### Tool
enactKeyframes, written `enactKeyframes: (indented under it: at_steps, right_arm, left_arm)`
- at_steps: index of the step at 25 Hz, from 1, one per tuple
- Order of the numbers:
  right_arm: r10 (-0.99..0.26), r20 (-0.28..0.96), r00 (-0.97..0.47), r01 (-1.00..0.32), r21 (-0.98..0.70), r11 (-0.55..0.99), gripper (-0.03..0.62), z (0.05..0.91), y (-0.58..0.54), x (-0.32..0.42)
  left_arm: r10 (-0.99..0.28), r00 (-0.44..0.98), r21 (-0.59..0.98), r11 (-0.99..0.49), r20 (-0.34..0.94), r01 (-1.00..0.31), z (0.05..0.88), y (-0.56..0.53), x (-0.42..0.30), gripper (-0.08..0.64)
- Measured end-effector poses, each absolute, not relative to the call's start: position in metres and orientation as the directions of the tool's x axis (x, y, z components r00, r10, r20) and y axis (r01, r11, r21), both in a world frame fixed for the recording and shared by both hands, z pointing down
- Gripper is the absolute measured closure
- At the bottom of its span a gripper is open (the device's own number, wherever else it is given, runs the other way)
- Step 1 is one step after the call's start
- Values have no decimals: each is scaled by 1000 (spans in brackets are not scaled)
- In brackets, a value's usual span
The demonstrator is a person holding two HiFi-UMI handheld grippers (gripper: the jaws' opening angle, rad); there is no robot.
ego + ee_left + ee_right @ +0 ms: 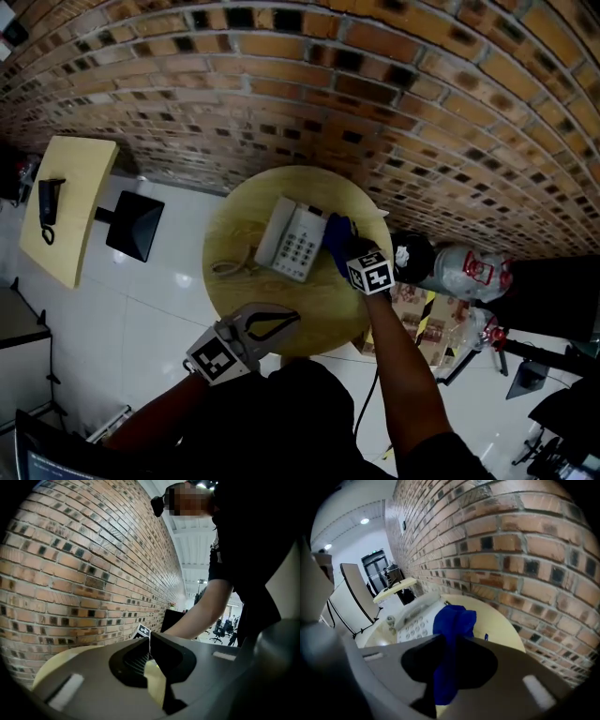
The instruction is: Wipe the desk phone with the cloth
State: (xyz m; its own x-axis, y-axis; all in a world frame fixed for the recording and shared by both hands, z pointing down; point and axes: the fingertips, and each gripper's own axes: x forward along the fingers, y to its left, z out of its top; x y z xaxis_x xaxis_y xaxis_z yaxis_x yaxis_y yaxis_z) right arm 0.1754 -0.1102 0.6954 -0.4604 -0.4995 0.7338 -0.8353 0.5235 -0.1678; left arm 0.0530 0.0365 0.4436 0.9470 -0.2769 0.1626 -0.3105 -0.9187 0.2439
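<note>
A white desk phone [292,240] [412,616] lies on the round pale-yellow table [234,225] [501,625], close to the brick wall. My right gripper [342,246] [449,641] is shut on a blue cloth [337,234] [454,623], which hangs bunched between the jaws at the phone's right edge. My left gripper [281,323] [149,641] hovers at the table's near edge, apart from the phone. Its jaw tips meet with nothing between them.
The phone's coiled cord [230,267] trails off its left side. A brick wall [375,84] runs behind the table. A second table with a black phone [47,208] stands at far left, and bags and boxes [459,272] sit on the floor to the right.
</note>
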Motion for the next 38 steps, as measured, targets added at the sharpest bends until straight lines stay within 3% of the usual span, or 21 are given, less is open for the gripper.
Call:
enactKeyframes:
  at_steps: [5,11,27,31,38]
  right_arm:
    - [-494,690,-528,-766,-136,629,518,664,-170,128]
    - [-408,743,-530,-709,-124,695,518,690,-187,91]
    - [-107,741,-663,-515,-348,784,518,739,-3,-4]
    - [-156,715,-681,-534,-339,775,518,728,-17,0]
    - [-369,641,-673,-639,-253,727,518,660,-151,40]
  left_arm:
    - [-323,932,239,-903,166,-356,441,34,32,555]
    - [-381,908,255,-874,172,-415,446,32,4,555]
    - [-384,910,265,-871,159,-413,449,20,-10,555]
    - [-384,910,267,-871,153,-412,448,19,-11,555]
    - [-415,899,256,-862,141,-438,444,15,-24,555]
